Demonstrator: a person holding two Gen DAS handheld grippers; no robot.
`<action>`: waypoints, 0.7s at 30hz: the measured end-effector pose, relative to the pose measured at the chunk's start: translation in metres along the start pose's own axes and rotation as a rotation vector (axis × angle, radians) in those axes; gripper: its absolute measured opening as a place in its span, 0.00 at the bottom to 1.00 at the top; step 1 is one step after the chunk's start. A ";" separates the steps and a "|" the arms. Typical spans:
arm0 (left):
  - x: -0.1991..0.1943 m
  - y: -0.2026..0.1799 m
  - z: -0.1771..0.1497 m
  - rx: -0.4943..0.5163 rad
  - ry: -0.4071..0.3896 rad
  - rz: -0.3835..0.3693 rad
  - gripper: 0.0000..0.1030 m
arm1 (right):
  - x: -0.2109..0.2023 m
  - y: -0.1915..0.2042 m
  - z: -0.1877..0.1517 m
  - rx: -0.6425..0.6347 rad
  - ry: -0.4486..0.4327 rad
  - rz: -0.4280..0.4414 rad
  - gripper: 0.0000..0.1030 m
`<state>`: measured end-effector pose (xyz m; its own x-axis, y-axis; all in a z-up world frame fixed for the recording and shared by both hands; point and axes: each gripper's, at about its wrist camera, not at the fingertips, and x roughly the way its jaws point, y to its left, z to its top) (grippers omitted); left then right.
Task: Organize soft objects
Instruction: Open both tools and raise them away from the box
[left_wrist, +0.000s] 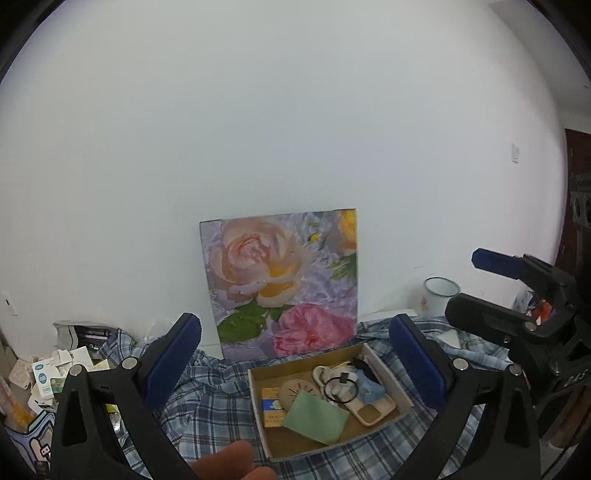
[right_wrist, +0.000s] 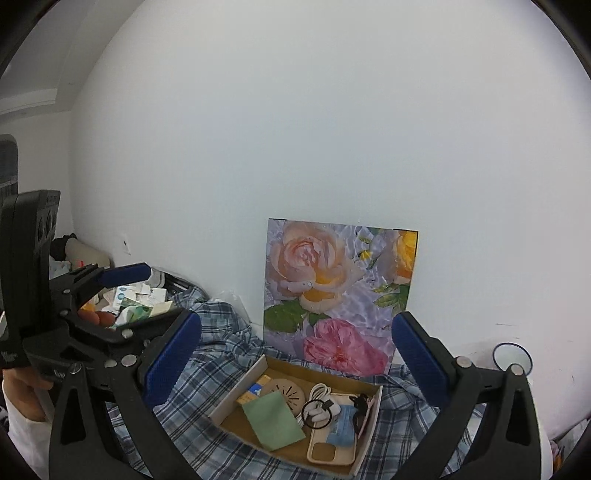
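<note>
A shallow cardboard box (left_wrist: 257, 402) (right_wrist: 236, 389) lies on a blue plaid cloth (left_wrist: 207, 398) (right_wrist: 221, 332). Inside it are a folded green cloth (left_wrist: 316, 417) (right_wrist: 273, 421), a beige phone case (left_wrist: 373, 413) (right_wrist: 332, 446), a black hair ring (left_wrist: 325, 391), a white cable, a round beige disc and a small yellow-blue pack. My left gripper (left_wrist: 295, 354) (right_wrist: 147, 295) hovers open in front of the box, nothing between its blue pads. My right gripper (right_wrist: 295, 350) (left_wrist: 465, 284) is also open and empty, just right of the left one.
A floral picture (left_wrist: 280, 280) (right_wrist: 332, 288) leans on the white wall behind the box. A white mug (left_wrist: 437, 299) (right_wrist: 511, 358) stands to the right. A heap of small packets (left_wrist: 48, 373) (right_wrist: 136, 295) sits to the left. A thumb (left_wrist: 229, 461) shows at the bottom edge.
</note>
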<state>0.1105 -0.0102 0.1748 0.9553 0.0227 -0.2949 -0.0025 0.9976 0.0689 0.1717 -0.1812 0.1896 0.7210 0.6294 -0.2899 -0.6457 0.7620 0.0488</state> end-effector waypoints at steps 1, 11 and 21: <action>-0.005 -0.003 0.000 0.003 -0.005 -0.009 1.00 | -0.007 0.001 -0.001 0.002 -0.005 -0.003 1.00; -0.053 -0.033 -0.003 0.045 -0.052 -0.031 1.00 | -0.065 0.016 -0.006 -0.005 -0.052 -0.033 1.00; -0.105 -0.031 -0.025 0.036 -0.093 -0.032 1.00 | -0.108 0.047 -0.019 -0.043 -0.069 -0.034 1.00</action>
<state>0.0029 -0.0416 0.1795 0.9780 -0.0170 -0.2081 0.0376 0.9947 0.0955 0.0588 -0.2167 0.2050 0.7574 0.6132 -0.2243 -0.6296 0.7769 -0.0020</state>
